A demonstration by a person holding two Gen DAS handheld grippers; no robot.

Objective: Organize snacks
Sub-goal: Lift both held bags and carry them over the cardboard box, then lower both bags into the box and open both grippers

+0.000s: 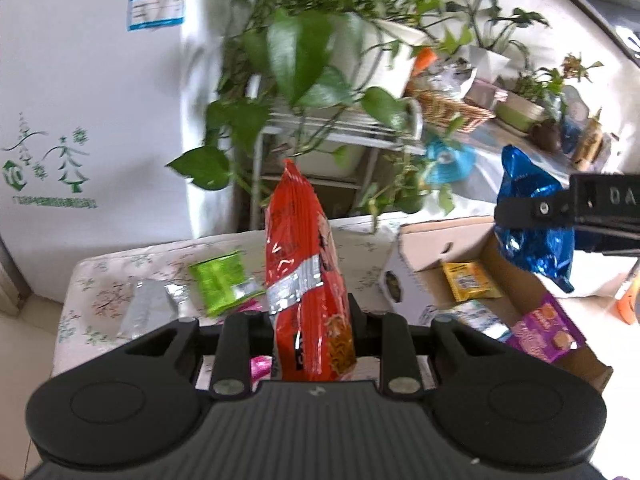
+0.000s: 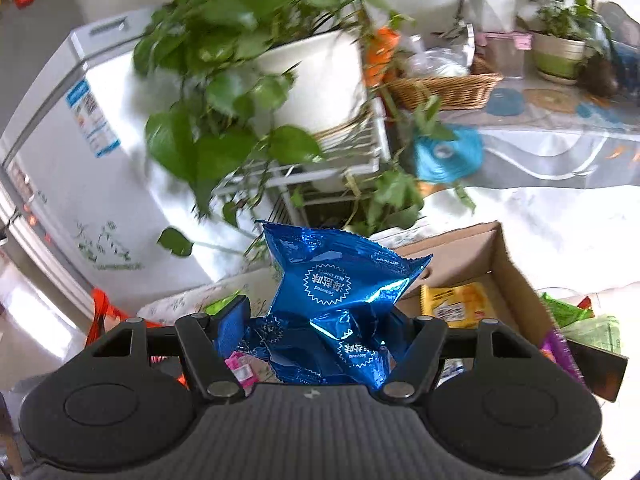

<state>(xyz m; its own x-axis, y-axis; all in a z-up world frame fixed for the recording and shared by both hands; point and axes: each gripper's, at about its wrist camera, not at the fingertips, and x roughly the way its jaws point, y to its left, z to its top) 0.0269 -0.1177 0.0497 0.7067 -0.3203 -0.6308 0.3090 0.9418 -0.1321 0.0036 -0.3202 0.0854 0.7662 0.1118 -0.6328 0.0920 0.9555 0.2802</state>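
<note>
Both sets of jaws are clamped on snacks: my left gripper (image 1: 312,316) pinches the red noodle packet (image 1: 306,264) flat and upright above the floral table (image 1: 104,280), my right gripper (image 2: 316,332) squeezes the puffy blue seaweed bag (image 2: 332,300) wider. I judge this the carry step; next I bring both over the cardboard box (image 1: 432,248) and release

Two close downward wrist views, shared cardboard box (image 1: 436,248)

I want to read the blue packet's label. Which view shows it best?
The right wrist view: the blue packet fills the centre, its printed seal facing the camera. The left wrist view shows it small at the right, partly behind a gripper finger.
</note>
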